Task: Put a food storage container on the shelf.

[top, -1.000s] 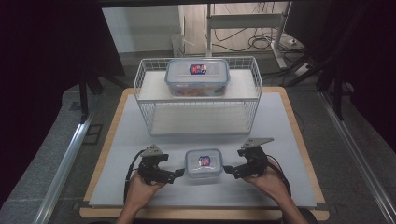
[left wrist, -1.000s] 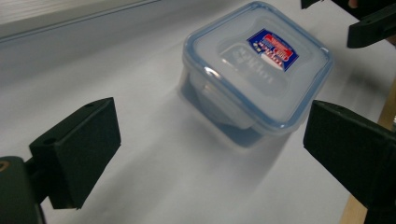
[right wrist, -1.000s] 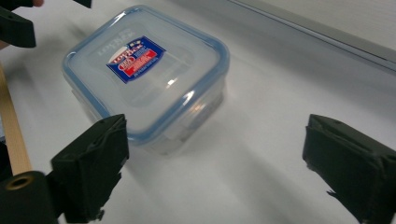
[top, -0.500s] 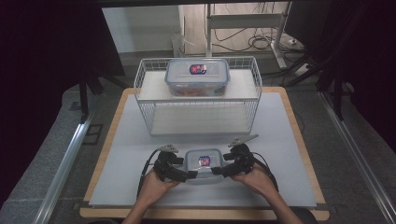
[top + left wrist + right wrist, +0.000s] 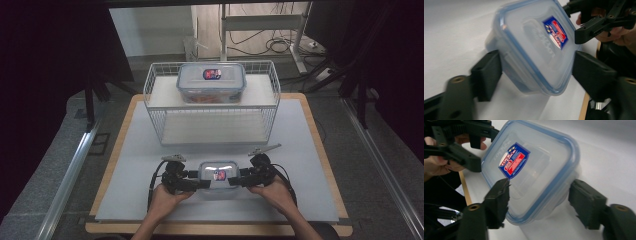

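high view: your left gripper (image 5: 200,183) and right gripper (image 5: 237,180), jaws wide, bracket opposite ends of the small container (image 5: 218,176), likely light, rigid, slippery plastic; grip its short sides.

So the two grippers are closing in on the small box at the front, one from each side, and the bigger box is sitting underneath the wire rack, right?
Not quite. The bigger box sits on top of the wire rack, not underneath it; the high view shows the space below the shelf bare. The rest holds: the left gripper and right gripper flank the small box at the front of the table.
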